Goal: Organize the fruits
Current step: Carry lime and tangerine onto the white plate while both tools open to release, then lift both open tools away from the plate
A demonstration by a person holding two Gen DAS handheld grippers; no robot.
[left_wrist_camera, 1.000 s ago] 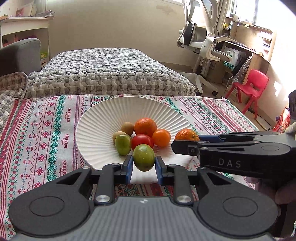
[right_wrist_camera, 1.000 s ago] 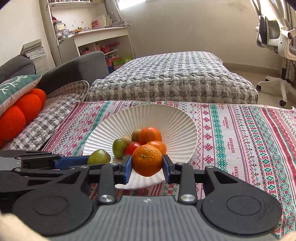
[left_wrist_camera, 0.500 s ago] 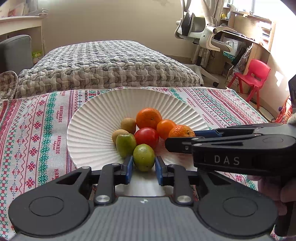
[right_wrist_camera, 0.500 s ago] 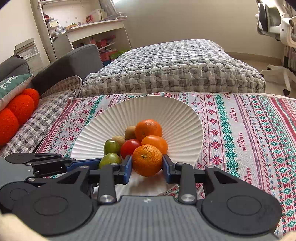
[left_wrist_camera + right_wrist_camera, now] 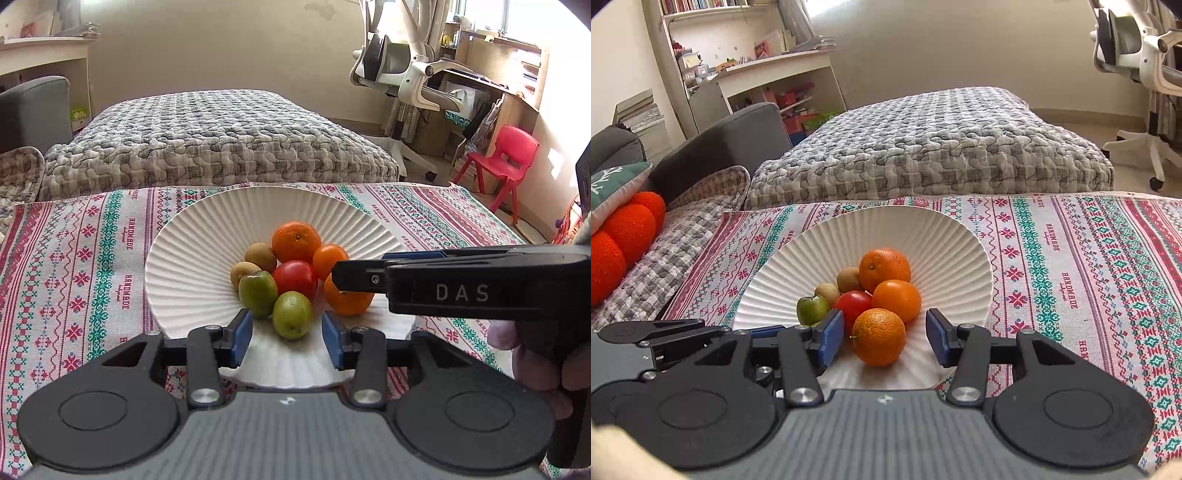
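Observation:
A white ribbed plate (image 5: 207, 236) (image 5: 945, 236) on the patterned cloth holds several fruits. My left gripper (image 5: 287, 338) is open over the plate's near edge; a green lime (image 5: 292, 314) lies between its pads, apart from both. My right gripper (image 5: 885, 338) is open; an orange (image 5: 878, 341) lies on the plate between its pads, untouched. The orange also shows in the left wrist view (image 5: 345, 301), partly behind the right gripper. Behind them lie a red tomato (image 5: 295, 277), a second green fruit (image 5: 258, 291), two more oranges and two brown kiwis.
The red, green and white tablecloth (image 5: 74, 266) covers the table. A grey quilted bed (image 5: 207, 136) stands beyond the far edge. A sofa with orange cushion (image 5: 620, 240) is left; office chair (image 5: 402, 70) and red child's chair (image 5: 509, 155) are right.
Both grippers have opened and let go of their fruit: the lime and the orange now rest on the plate's near side. Both grippers have dropped closer to the plate.

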